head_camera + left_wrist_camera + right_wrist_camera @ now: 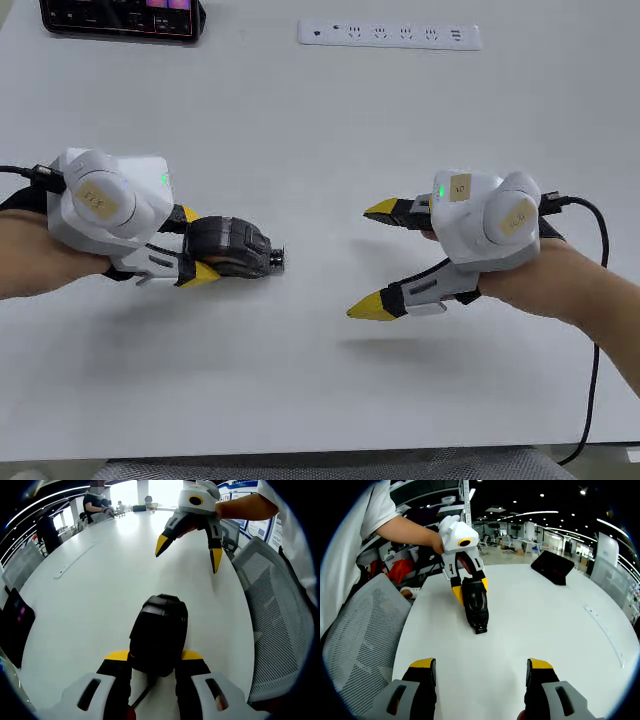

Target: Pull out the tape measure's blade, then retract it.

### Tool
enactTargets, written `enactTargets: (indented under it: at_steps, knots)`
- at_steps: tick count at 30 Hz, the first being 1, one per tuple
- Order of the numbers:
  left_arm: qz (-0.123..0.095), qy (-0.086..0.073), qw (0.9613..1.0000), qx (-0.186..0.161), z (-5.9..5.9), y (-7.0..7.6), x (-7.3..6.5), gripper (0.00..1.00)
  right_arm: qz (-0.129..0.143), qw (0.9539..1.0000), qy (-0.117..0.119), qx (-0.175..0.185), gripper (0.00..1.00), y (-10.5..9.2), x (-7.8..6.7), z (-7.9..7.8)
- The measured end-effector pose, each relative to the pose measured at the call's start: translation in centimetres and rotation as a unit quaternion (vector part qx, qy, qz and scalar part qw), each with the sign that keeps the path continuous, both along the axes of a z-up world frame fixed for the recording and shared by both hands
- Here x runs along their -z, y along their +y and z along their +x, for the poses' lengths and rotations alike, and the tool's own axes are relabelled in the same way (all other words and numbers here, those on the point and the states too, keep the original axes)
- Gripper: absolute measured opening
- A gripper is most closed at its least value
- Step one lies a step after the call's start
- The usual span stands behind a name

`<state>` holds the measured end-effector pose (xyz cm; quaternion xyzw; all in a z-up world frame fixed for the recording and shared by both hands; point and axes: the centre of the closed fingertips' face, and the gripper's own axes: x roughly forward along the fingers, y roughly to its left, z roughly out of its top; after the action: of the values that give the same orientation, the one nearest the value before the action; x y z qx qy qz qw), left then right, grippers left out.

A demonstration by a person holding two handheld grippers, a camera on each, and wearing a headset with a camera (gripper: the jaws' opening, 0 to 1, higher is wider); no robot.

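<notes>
**Left hand-held gripper grips the tape measure; right one hangs open opposite**

In the head view the left hand-held gripper (197, 245) is clamped on the tape measure (232, 247), a dark case pinched between its two yellow-tipped jaws. The case pokes out past the jaw tips toward the middle of the white desk (320, 120). The blade's small metal end tab (278, 258) sits right at the mouth of the case, pointing at the other gripper. Whether the case touches the desk or is held just above it, I cannot tell.

The right hand-held gripper (375, 258) faces it from the other side, well apart from the tape measure. Its jaws are spread wide with bare desk between them.

The left gripper view looks along the case (159, 632), which is wedged between that gripper's jaws (155, 656). The right hand-held gripper (188, 552) hangs beyond it with its tips splayed.

The right gripper view shows its own parted jaws (481, 664) at the bottom. Farther off, the left hand-held gripper (470, 589) holds the tape measure (476, 602) angled down toward the desk.

A white power strip (388, 34) and a black device (120, 15) lie at the far edge of the desk. A grey mesh chair (280, 630) stands beside the desk.
</notes>
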<state>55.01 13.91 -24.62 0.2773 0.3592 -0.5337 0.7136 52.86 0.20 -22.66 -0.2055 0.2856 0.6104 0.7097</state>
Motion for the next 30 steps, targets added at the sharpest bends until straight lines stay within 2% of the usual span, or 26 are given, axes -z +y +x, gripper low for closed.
enactTargets:
  at_steps: [5,7,21,30]
  knots:
    - [0.014,-0.001,0.9999,0.006,0.0,0.0,0.1,0.29,0.002,1.0,0.0,0.0,0.72,0.2,0.0,0.1]
    - [0.019,-0.009,0.9997,0.011,0.0,0.0,0.2,0.28,0.003,1.0,0.001,0.0,0.71,0.3,0.0,0.1]
    - [0.033,-0.01,0.9993,0.011,0.0,0.2,0.3,0.27,0.016,0.9999,-0.001,0.005,0.66,1.0,-0.1,0.4]
    - [0.045,-0.009,0.9989,0.008,-0.1,0.1,0.4,0.27,0.032,0.9995,0.003,0.003,0.62,2.4,0.4,0.9]
